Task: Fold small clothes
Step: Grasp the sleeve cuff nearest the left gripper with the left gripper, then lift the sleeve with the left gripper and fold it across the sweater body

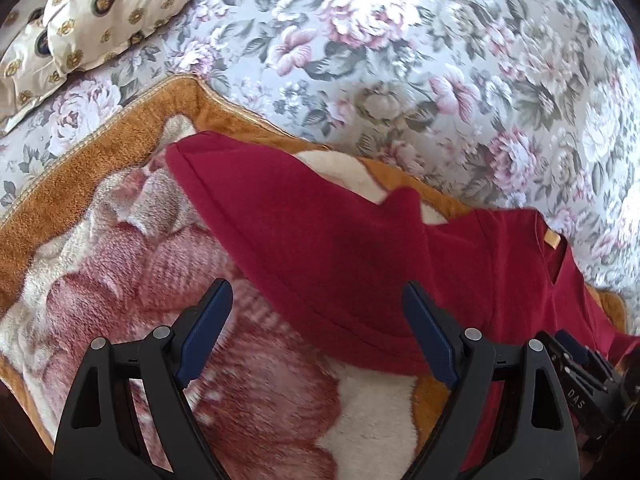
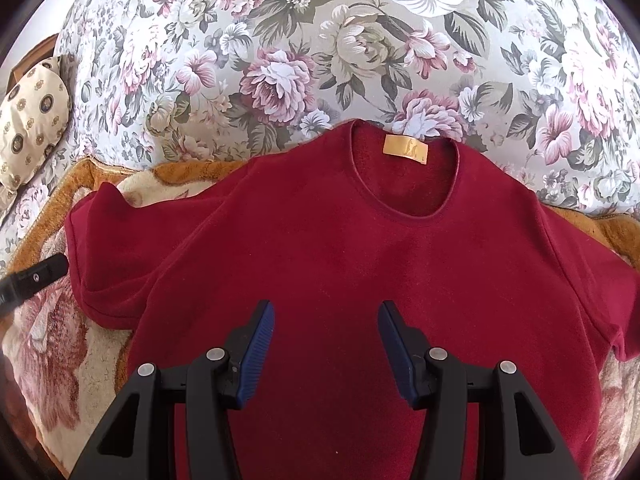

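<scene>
A dark red short-sleeved shirt (image 2: 360, 264) lies flat, front up, on a plush blanket, its round neck and orange label (image 2: 405, 147) at the far end. My right gripper (image 2: 326, 316) is open and empty above the shirt's chest. My left gripper (image 1: 318, 300) is open and empty, hovering by the shirt's left sleeve (image 1: 304, 232), one finger over the blanket and the other over the sleeve hem. The left gripper's tip shows at the left edge of the right wrist view (image 2: 36, 278). The right gripper shows at the lower right of the left wrist view (image 1: 580, 368).
The plush blanket (image 1: 100, 264) has an orange border and a pink and cream flower pattern. It lies on a floral bedspread (image 2: 280, 60). A cream patterned pillow (image 1: 108, 12) lies at the far left.
</scene>
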Action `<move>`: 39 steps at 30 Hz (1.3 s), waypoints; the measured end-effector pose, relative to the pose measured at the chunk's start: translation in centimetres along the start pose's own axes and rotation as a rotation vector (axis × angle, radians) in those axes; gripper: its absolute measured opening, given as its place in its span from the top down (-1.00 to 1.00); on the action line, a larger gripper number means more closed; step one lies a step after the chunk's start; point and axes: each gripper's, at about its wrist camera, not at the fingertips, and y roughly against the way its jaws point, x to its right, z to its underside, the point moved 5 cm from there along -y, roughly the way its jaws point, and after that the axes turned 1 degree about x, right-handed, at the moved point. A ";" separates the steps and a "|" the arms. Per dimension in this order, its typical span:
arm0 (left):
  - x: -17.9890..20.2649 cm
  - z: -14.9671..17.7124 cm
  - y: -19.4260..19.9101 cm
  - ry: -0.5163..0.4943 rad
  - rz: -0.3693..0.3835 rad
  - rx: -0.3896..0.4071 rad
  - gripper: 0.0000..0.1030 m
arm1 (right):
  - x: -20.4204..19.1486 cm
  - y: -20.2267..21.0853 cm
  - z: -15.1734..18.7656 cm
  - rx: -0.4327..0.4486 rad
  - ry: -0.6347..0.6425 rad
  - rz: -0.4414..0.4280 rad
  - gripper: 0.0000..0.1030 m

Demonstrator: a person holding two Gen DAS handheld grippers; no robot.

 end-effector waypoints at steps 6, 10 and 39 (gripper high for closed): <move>-7.2 -3.6 -3.0 0.211 -0.004 -0.004 -0.68 | -1.8 -1.5 -1.3 0.003 0.028 -0.027 -0.01; -10.7 -4.4 -5.6 0.380 0.033 -0.022 -0.68 | -2.7 -2.3 -1.6 -0.001 0.037 -0.049 -0.01; 14.7 -7.8 11.8 -0.201 0.393 0.300 0.84 | 7.5 5.7 -2.3 0.088 -0.090 0.020 -0.01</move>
